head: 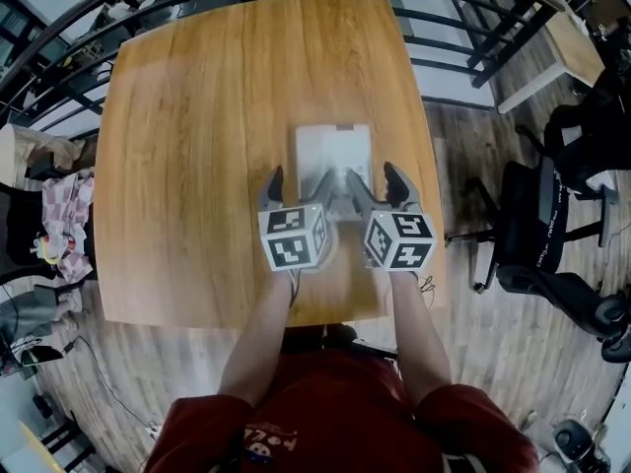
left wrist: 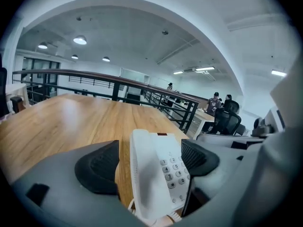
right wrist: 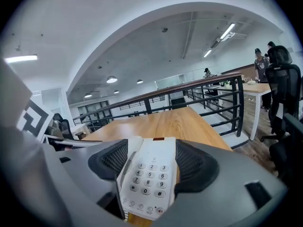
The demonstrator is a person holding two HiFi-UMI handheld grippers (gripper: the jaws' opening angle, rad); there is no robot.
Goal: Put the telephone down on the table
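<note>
A white push-button telephone (head: 333, 151) lies flat on the wooden table (head: 187, 126), handset in its cradle on the left side. My left gripper (head: 301, 180) and right gripper (head: 370, 175) reach over its near end side by side. In the left gripper view the telephone (left wrist: 158, 174) stands between the black pads (left wrist: 97, 167), with bare wood showing between the left pad and the handset. From the right gripper view the keypad (right wrist: 149, 174) fills the space between widely spread pads (right wrist: 194, 167), and a thin strip of wood shows at the right pad. Both grippers are open.
A black railing (head: 444, 28) runs round the table's far and right sides. Black office chairs (head: 537, 235) stand on the floor to the right; clothes (head: 59, 215) are piled at the left. The table's near edge (head: 246, 318) is just behind the grippers. People (left wrist: 218, 100) stand far off.
</note>
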